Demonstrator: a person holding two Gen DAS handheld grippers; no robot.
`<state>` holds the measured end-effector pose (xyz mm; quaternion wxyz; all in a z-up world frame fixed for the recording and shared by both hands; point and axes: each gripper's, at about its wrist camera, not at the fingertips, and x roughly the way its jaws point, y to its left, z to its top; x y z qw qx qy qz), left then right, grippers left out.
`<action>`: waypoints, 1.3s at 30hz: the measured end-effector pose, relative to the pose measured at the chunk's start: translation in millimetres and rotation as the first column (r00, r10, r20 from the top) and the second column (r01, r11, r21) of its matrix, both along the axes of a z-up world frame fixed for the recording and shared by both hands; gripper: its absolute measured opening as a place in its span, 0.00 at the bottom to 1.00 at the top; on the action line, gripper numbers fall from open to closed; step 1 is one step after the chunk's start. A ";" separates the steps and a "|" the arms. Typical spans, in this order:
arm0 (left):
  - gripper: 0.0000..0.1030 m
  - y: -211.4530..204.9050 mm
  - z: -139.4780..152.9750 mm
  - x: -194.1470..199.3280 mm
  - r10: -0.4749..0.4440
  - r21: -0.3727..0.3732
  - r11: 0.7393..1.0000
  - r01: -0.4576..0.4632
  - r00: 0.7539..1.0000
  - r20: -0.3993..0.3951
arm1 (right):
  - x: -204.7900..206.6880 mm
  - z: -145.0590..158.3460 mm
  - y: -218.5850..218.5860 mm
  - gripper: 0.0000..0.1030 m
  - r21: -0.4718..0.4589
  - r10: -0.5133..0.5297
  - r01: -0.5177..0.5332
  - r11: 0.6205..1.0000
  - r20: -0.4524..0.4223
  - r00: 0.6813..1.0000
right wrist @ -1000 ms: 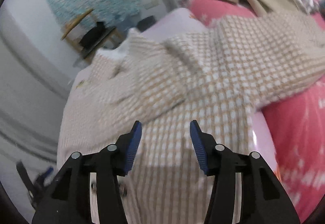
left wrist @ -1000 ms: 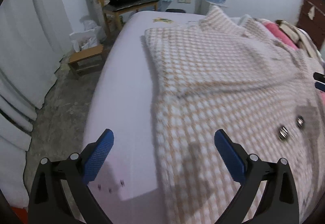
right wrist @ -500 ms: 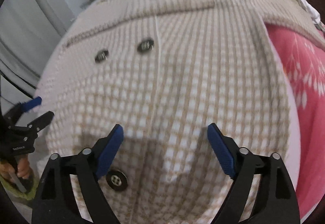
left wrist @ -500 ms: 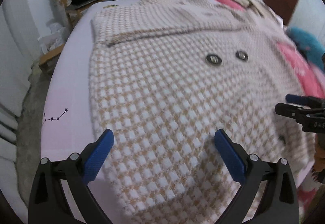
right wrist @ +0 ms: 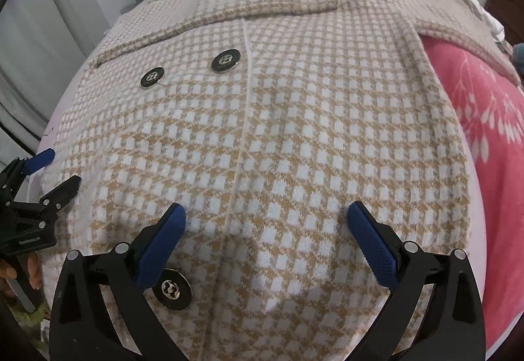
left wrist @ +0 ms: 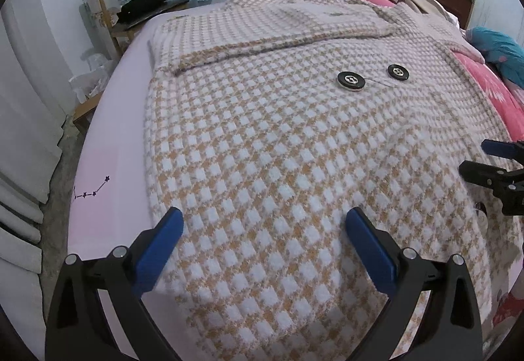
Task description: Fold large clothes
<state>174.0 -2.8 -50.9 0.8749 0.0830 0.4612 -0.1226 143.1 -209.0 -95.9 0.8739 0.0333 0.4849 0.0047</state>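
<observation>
While both grippers hover at the near hem:
Coat [left wrist: 262, 138]: flat on bed [left wrist: 108, 118], buttons up.
Left gripper [left wrist: 263, 238]: fingers apart, empty.
Right gripper [right wrist: 267, 231]: opening, empty.
Advice: pinch both hem corners evenly.

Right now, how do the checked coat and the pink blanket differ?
The checked coat has a small tan-and-white check; the pink blanket is plain pink with white leaf sprigs. The coat carries dark round buttons; the blanket shows none. The coat's sleeve overlaps the blanket's far part. Both lie on the bed.
</observation>
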 end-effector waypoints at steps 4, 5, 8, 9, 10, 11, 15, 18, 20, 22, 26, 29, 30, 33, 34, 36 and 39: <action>0.95 3.3 0.9 -2.5 -0.004 0.003 1.000 0.004 1.000 -0.015 | -7.4 -4.2 3.6 0.92 -0.001 -0.006 0.006 1.000 0.020 1.000; 0.95 4.3 1.4 -2.2 -0.002 0.003 1.000 0.002 1.000 -0.019 | -9.4 -7.1 4.9 0.92 0.000 -0.005 0.005 1.000 0.023 1.000; 0.95 3.7 1.3 -1.7 0.002 0.006 1.000 -0.002 1.000 -0.018 | -13.4 -7.0 4.1 0.92 0.002 -0.006 0.006 1.000 0.028 1.000; 0.95 3.2 1.3 -1.6 0.002 0.007 1.000 -0.002 1.000 -0.016 | -12.4 -8.1 2.8 0.92 0.003 -0.007 0.007 1.000 0.028 1.000; 0.95 2.6 1.1 -1.4 0.002 0.007 1.000 -0.002 1.000 -0.016 | -13.5 -8.7 2.9 0.92 0.004 -0.009 0.009 1.000 0.028 1.000; 0.95 2.3 0.9 -1.7 0.002 0.007 1.000 -0.002 1.000 -0.015 | -14.0 -6.4 2.4 0.92 0.005 -0.010 0.010 1.000 0.029 1.000; 0.95 1.8 0.5 -2.7 0.006 0.009 1.000 -0.005 1.000 -0.018 | -15.7 0.2 1.5 0.92 0.006 -0.014 0.014 1.000 0.031 0.999; 0.95 2.5 0.1 -4.1 0.003 0.008 1.000 -0.003 1.000 -0.014 | -16.9 1.5 1.2 0.92 0.007 -0.018 0.017 1.000 0.033 0.999; 0.95 1.9 0.3 -4.3 0.004 0.006 1.000 -0.003 1.000 -0.012 | -17.7 1.5 1.5 0.92 0.006 -0.018 0.018 1.000 0.036 0.999; 0.95 1.8 -0.1 -4.0 -0.002 0.011 1.000 0.003 1.000 -0.020 | -18.4 1.0 1.7 0.92 0.005 -0.019 0.019 1.000 0.041 0.999; 0.95 2.5 0.8 -1.2 -0.010 0.009 1.000 0.011 0.999 -0.036 | -21.7 0.0 3.3 0.92 0.002 -0.021 0.021 1.000 0.062 0.998; 0.95 2.2 1.2 -1.0 -0.018 0.009 1.000 0.018 0.999 -0.029 | -24.2 -0.9 3.7 0.92 0.002 -0.021 0.021 1.000 0.077 0.997; 0.95 2.7 1.3 -0.7 -0.022 0.008 1.000 0.023 0.999 -0.031 | -24.8 -0.9 3.4 0.92 0.004 -0.019 0.019 1.000 0.079 0.997; 0.95 3.4 3.9 -3.0 -0.038 0.012 0.999 0.038 0.999 -0.032 | -26.1 -0.7 2.4 0.92 0.010 -0.012 0.012 1.000 0.085 0.996; 0.95 4.3 6.2 -5.8 -0.040 0.011 0.999 0.040 0.999 -0.022 | -26.3 -0.4 2.3 0.92 0.012 -0.009 0.008 1.000 0.085 0.996; 0.95 7.7 13.2 -13.8 -0.042 0.002 0.999 0.042 0.999 0.008 | -26.2 0.4 0.7 0.92 0.020 0.002 -0.004 1.000 0.080 0.997; 0.95 16.9 23.6 -27.9 -0.037 -0.031 0.999 0.039 0.999 0.038 | -29.2 3.8 -7.2 0.92 0.077 0.012 -0.018 0.997 0.077 0.997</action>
